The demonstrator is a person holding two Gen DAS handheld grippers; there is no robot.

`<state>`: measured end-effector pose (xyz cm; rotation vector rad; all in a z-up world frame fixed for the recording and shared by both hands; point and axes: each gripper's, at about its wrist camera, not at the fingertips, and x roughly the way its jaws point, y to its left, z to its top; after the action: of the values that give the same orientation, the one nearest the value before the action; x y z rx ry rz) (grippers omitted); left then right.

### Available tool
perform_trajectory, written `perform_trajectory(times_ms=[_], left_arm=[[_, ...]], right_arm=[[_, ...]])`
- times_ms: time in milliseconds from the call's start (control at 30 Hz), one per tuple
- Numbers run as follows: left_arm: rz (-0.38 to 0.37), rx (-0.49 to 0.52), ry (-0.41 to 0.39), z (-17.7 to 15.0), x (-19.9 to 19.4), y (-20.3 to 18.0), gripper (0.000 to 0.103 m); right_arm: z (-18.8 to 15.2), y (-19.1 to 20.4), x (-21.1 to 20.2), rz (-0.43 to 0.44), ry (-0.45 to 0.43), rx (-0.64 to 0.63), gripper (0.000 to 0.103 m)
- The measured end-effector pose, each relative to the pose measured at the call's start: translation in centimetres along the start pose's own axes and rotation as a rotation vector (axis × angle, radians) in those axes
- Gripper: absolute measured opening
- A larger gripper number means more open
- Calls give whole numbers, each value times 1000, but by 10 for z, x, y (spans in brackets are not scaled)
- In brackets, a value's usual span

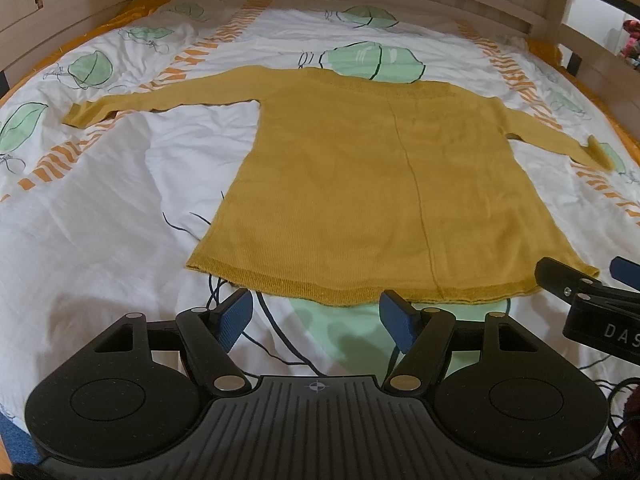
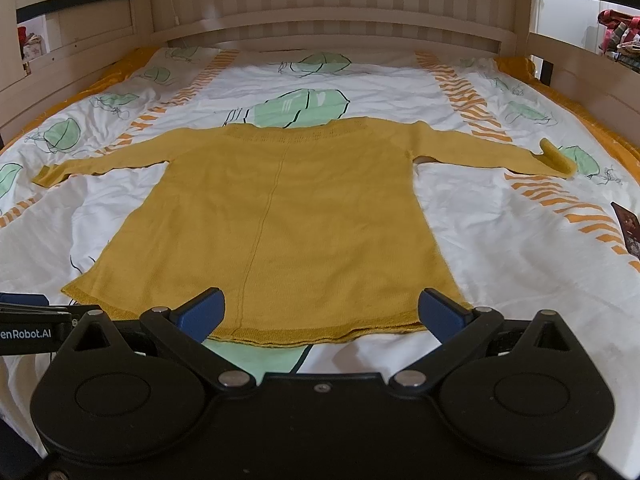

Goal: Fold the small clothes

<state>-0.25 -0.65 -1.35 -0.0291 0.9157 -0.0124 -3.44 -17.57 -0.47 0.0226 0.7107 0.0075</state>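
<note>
Mustard sweater [image 1: 372, 184] spread flat on leaf-print duvet [image 1: 120, 208], sleeves out to both sides, hem nearest. Left tool [image 1: 316, 322] just short of hem, fingers spread, holding nothing. Right tool [image 2: 320, 314] at hem's right part, fingers likewise spread, empty.
</note>
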Motion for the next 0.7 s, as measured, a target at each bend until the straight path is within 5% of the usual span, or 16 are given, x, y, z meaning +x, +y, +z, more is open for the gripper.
perform_trajectory(times_ms=[700], left_arm=[[2, 6, 37, 15, 12, 3, 69]], right_arm=[[9, -8, 17, 26, 51, 20, 102]])
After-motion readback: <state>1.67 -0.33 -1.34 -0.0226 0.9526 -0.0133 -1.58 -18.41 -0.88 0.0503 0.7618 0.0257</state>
